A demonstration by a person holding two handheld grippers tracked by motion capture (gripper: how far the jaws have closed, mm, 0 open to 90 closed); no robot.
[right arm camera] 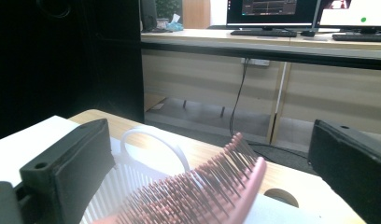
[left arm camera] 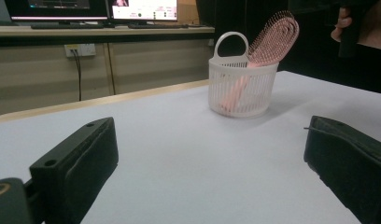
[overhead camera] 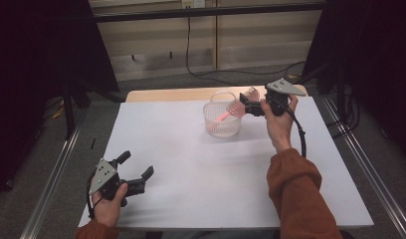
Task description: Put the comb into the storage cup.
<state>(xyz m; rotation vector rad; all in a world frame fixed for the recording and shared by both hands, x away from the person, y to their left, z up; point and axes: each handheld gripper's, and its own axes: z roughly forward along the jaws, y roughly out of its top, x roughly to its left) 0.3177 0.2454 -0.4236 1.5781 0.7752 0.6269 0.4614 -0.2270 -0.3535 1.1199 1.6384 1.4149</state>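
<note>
Pink hairbrush leans in white slatted basket; both grippers gape empty; right gripper view reveals bristles.

White table on grey carpet floor, beige panelled wall behind the table, black cable hanging down that wall, long desk with lit monitors above it, dark curtains at both sides of the table

Pink hairbrush stands tilted, handle down, in white slotted basket, far mid-table.
</note>
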